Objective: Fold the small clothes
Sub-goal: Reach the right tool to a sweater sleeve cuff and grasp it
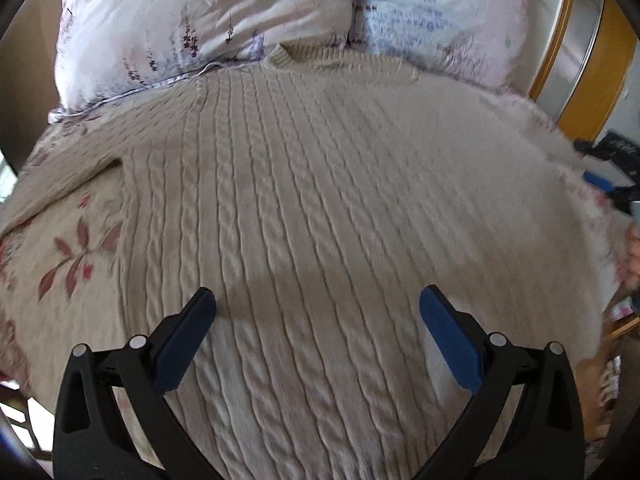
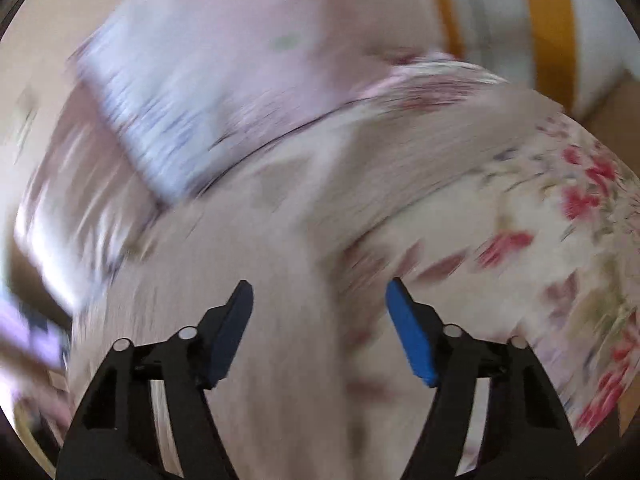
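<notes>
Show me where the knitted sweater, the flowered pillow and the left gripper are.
knitted sweater (image 1: 320, 184): left wrist view, cable-knit body.
flowered pillow (image 1: 192, 20): left wrist view, pillow face.
left gripper (image 1: 318, 300): left wrist view, between its fingertips.

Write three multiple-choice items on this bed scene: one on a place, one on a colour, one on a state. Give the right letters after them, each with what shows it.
1. Where does the sweater's collar lie?
A. beside the pillows
B. nearest the left gripper
C. hanging off the bed's edge

2. What colour is the cable-knit sweater?
A. navy
B. cream
C. red

3. How do the left gripper's fingers stand?
A. clamped on a sleeve
B. shut with nothing held
C. spread apart with nothing between them

Answers:
1 A, the collar touches the two floral pillows at the far end.
2 B, the knit is pale cream over the flowered bedspread.
3 C, the blue pads hang wide apart above the knit, gripping nothing.
</notes>
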The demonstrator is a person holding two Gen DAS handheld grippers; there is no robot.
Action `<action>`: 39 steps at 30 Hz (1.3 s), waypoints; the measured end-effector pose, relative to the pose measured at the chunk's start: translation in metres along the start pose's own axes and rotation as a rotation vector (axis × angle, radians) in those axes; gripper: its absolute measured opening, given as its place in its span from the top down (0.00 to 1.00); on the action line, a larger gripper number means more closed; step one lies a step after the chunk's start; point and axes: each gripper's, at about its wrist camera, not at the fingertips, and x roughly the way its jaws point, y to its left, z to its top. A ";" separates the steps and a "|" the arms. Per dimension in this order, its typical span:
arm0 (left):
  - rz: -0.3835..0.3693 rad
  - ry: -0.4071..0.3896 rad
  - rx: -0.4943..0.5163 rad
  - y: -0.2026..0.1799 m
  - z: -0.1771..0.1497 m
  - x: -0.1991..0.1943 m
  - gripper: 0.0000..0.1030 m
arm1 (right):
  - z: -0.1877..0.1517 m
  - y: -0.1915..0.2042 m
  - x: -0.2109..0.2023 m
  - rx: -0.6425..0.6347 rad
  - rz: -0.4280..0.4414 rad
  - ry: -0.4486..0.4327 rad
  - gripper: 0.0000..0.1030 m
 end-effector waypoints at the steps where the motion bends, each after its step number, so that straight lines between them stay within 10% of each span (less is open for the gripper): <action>1: -0.010 -0.010 -0.004 0.005 0.007 0.000 0.02 | 0.014 -0.017 0.007 0.066 -0.013 0.002 0.39; 9: 0.047 0.007 -0.025 0.031 0.054 0.009 0.02 | 0.059 -0.095 0.054 0.405 -0.032 0.032 0.57; 21: 0.025 -0.034 -0.078 0.042 0.090 0.025 0.02 | 0.082 -0.134 0.057 0.521 -0.045 -0.074 0.77; 30: 0.053 -0.036 -0.069 0.047 0.108 0.037 0.02 | 0.087 -0.131 0.060 0.427 -0.092 -0.121 0.90; 39: -0.031 -0.090 -0.106 0.056 0.118 0.032 0.02 | 0.101 -0.052 0.014 0.153 0.077 -0.257 0.91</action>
